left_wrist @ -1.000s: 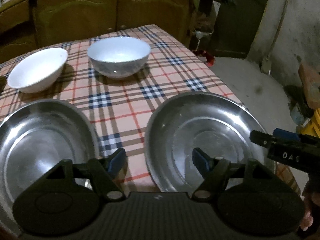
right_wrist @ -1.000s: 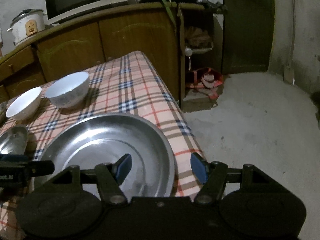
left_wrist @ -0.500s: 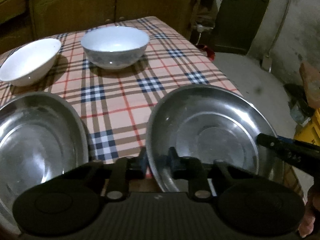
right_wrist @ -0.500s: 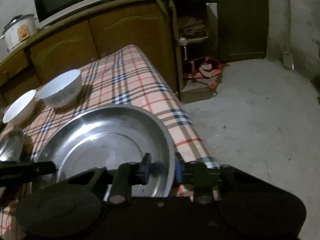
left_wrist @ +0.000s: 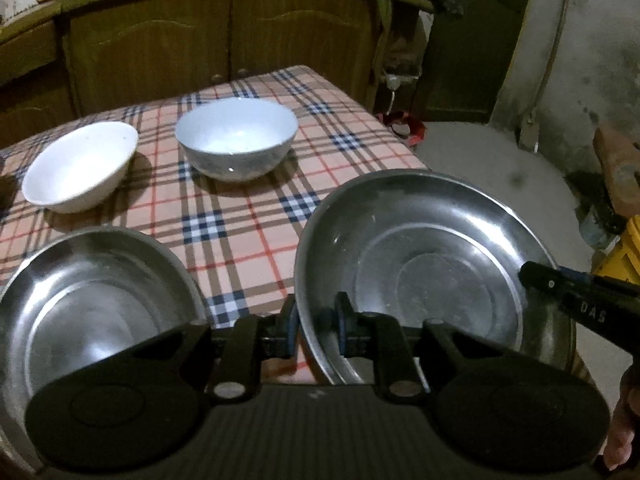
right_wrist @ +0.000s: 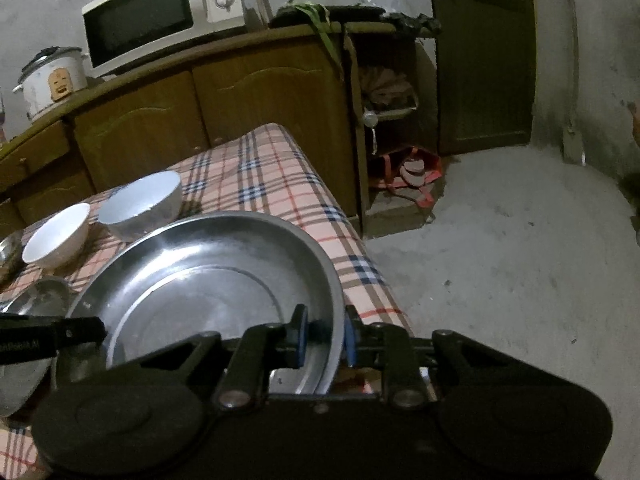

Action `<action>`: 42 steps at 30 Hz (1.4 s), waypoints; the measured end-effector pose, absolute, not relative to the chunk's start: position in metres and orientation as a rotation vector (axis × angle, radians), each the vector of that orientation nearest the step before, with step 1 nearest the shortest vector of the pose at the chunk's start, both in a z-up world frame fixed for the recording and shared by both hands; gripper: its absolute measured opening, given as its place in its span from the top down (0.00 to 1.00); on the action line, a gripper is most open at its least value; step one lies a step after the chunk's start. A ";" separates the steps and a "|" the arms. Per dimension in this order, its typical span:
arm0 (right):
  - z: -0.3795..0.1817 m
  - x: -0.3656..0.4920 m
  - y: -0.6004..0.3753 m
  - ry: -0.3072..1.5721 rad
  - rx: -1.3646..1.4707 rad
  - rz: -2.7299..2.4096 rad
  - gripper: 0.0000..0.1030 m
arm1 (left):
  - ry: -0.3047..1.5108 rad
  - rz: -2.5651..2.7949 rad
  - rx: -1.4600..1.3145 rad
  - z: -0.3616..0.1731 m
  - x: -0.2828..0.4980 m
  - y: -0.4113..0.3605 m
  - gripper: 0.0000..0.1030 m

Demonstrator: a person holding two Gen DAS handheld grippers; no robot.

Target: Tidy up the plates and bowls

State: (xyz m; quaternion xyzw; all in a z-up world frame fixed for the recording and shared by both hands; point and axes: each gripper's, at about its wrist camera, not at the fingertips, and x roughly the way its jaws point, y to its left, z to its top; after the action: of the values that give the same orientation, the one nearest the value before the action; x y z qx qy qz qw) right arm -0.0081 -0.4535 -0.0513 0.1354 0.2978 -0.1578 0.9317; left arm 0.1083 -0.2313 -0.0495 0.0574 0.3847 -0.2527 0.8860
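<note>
My left tongs [left_wrist: 316,326] are pinching the near-left rim of the right-hand steel plate [left_wrist: 432,276], one blue pad outside the rim and one inside. My right tongs [right_wrist: 323,336] grip the opposite rim of that same plate [right_wrist: 208,284]; their jaws are closing the last fraction, with the rim between the pads. In the left wrist view the right tongs enter as a dark bar at the right edge, lying over the plate's far rim. In the right wrist view the left tongs [right_wrist: 80,330] enter as a dark bar at the left edge, meeting the plate's rim there.

The held plate fills the lower right of the left wrist view and the lower centre of the right wrist view. Whether it is clear of the tabletop [left_wrist: 240,232] I cannot tell.

A second steel plate [left_wrist: 92,304] rests on the checked cloth at the lower left of the left wrist view, just beside the held one, not touching it. Two white bowls stand upright further back: a shallower bowl [left_wrist: 80,168] at the left, a deeper bowl [left_wrist: 237,144] at centre, near each other but apart.

Behind the tabletop runs a wooden cabinet [right_wrist: 240,100] carrying a microwave [right_wrist: 160,20] and a rice cooker [right_wrist: 52,80], upper left of the right wrist view.
</note>
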 end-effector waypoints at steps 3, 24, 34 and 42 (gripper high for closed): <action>-0.044 -0.010 -0.447 0.602 0.268 -0.313 0.76 | 0.787 -0.519 0.124 -0.043 0.106 -0.224 0.82; -0.017 0.027 -0.343 0.598 0.185 -0.148 0.76 | 0.746 -0.361 0.060 -0.019 0.102 -0.117 0.82; -0.030 0.057 -0.280 0.648 0.140 -0.041 0.76 | 0.781 -0.261 0.035 -0.029 0.111 -0.061 0.81; -0.045 0.079 -0.247 0.693 0.105 -0.001 0.76 | 0.815 -0.211 0.026 -0.047 0.119 -0.033 0.80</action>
State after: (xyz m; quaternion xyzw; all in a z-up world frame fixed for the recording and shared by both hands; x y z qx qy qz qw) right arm 0.0788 -0.2472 -0.0453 0.0512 0.3394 -0.0006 0.9392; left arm 0.1189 -0.0327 -0.0470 0.0127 0.3956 -0.1026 0.9126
